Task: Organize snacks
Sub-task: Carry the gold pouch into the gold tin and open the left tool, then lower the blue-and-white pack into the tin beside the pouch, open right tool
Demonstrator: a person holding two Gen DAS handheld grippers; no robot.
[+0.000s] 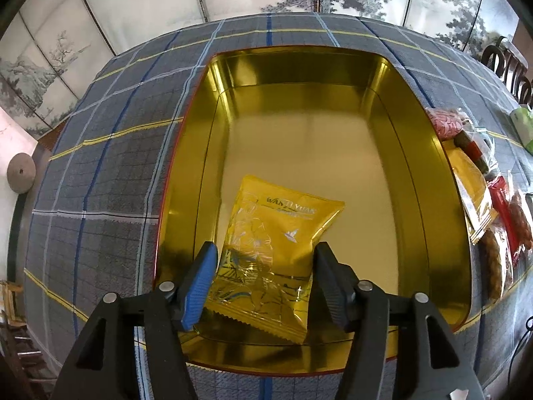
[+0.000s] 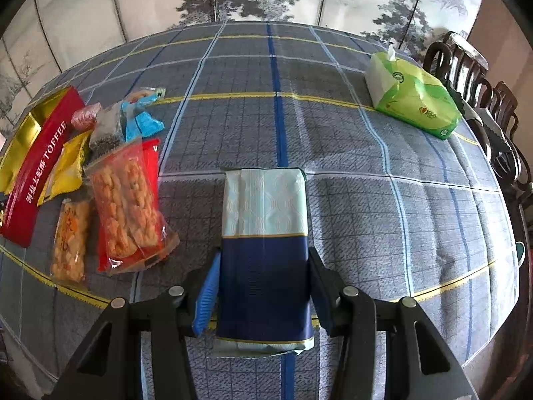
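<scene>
Two grippers going here. Left gripper [image 1: 263, 266] has its jaws released, not pressing the yellow snack packet [image 1: 273, 260] that lies between them on the floor of the gold tin [image 1: 429, 180]. Right gripper [image 2: 263, 280] has its jaws clenched on a blue-and-mint packet [image 2: 265, 233], which sticks out ahead of them over the plaid surface [image 2: 366, 200]. Loose snacks [image 2: 123, 200] sit off to the left of those jaws, with a green tissue pack [image 2: 413, 100] far ahead-right.
</scene>
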